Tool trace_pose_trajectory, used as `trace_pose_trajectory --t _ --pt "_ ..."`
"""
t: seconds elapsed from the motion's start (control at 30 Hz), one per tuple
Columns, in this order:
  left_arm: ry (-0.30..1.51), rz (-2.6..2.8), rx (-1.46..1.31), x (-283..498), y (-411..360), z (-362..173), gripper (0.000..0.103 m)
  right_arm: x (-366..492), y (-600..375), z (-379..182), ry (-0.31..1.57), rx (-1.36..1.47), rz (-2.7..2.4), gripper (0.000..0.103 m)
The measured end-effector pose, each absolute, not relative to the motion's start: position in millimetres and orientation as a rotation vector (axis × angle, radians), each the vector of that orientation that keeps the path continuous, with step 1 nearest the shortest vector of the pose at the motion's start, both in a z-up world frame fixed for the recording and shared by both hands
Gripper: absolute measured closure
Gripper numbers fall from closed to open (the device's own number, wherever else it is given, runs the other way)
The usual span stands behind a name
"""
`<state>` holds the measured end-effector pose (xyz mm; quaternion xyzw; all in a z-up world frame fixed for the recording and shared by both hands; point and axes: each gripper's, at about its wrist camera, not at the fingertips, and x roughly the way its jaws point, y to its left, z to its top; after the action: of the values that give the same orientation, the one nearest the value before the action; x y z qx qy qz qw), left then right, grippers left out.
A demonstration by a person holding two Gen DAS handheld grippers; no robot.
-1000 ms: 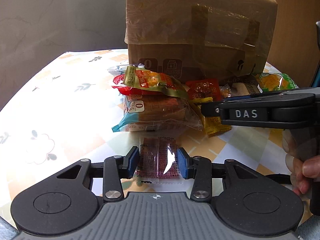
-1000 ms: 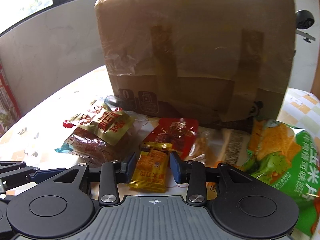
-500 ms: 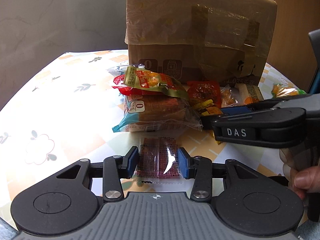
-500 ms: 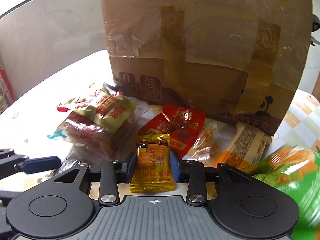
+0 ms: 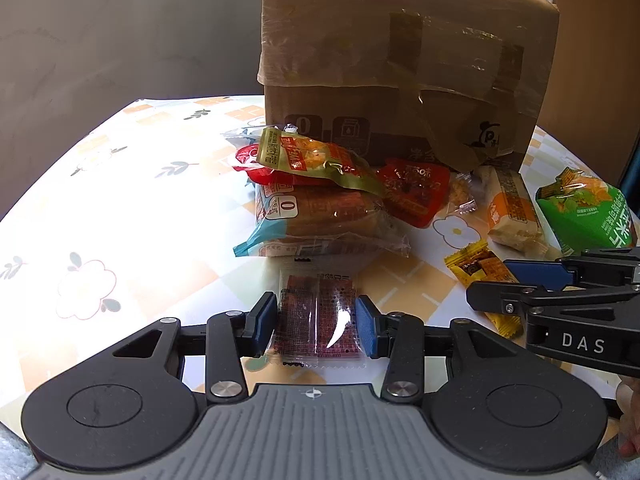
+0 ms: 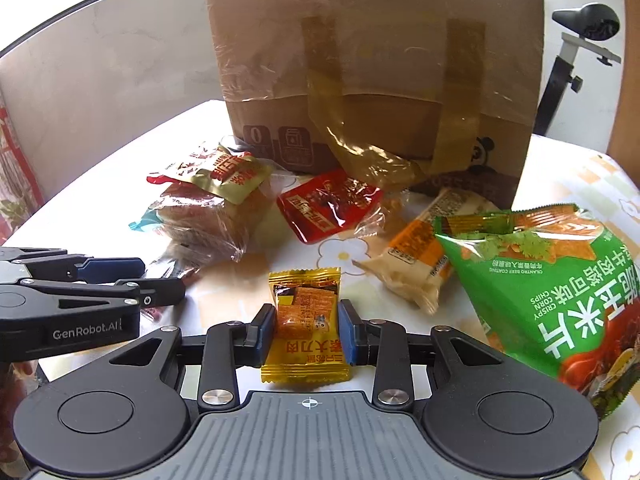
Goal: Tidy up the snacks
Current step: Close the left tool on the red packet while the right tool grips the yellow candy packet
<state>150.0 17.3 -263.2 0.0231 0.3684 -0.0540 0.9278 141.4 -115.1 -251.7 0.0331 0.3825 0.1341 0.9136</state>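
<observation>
A: Checking the left gripper (image 5: 316, 322) first. State?

B: Blue pads closed onto both sides of a clear packet (image 5: 318, 320) with dark red contents. It sits between the fingertips, low over the floral tablecloth (image 5: 120, 208).

A: Right gripper (image 6: 306, 330)?

B: Pinching a yellow snack packet (image 6: 306, 332) by its sides (red characters on the wrapper, orange pieces pictured above). In the left wrist view the same packet (image 5: 482, 270) shows just past the right gripper's (image 5: 520, 288) fingertips.

A: Rest of the snacks?

B: Heaped in front of a taped cardboard box (image 5: 400, 64) at the back of the table. Bread in a clear bag (image 5: 320, 220) has a gold-green pouch (image 5: 308, 156) lying on top. A red pouch (image 6: 328, 204) is to the right of the bread, near the box. Further right, an orange-and-cream wrapped bar (image 6: 416, 248), then a green corn chips bag (image 6: 560, 292) partly overlapping the bar.

A: Grippers relative to each other?

B: Side by side, apart. The left one (image 6: 132, 284) shows at the left edge of the right wrist view.
</observation>
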Motion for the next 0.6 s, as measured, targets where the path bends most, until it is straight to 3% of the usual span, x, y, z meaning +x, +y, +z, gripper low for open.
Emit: trace_pose_trajectory --t 0.33,0.6 --pt "0.743 -0.109 0.062 147.4 14.8 -264.7 0.057 143.8 -113.6 -255.1 0.771 0.066 0.275 0.071" --pt "0.739 -0.147 0.036 139.9 17.0 -261.4 0.063 144.3 -117.1 -255.9 0.765 0.098 0.277 0.072"
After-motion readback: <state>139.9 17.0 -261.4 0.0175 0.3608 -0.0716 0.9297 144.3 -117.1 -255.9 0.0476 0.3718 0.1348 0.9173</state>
